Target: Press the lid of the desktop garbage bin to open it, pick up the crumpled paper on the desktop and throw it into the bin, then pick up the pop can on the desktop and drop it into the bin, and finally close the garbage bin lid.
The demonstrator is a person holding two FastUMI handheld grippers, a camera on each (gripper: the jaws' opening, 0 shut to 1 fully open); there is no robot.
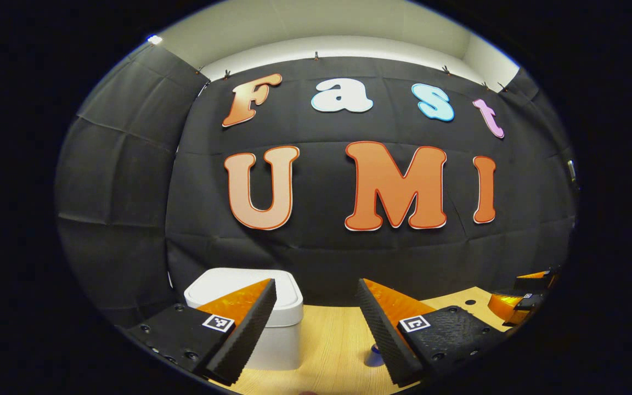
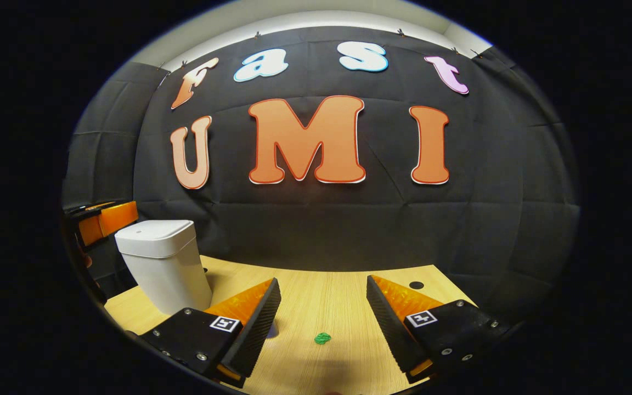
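White garbage bin (image 2: 163, 263), lid closed, stands at the worktop's (image 2: 327, 307) far left. My left hand-held gripper (image 1: 316, 323) hovers open just before it; my right hand-held gripper (image 2: 321, 323) hangs open above a small green object (image 2: 322, 338), possibly the crumpled paper.

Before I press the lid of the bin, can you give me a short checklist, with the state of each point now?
1. Bin lid is shut and ready to press: ok.
2. Bin stands upright on the table: ok.
3. Left gripper is open and holds nothing: ok.
4. Right gripper is open and holds nothing: ok.
5. Green paper ball lies on the table ahead of the right gripper: ok.
6. Can position: cannot tell; a small blue thing peeks out beside a left gripper finger.
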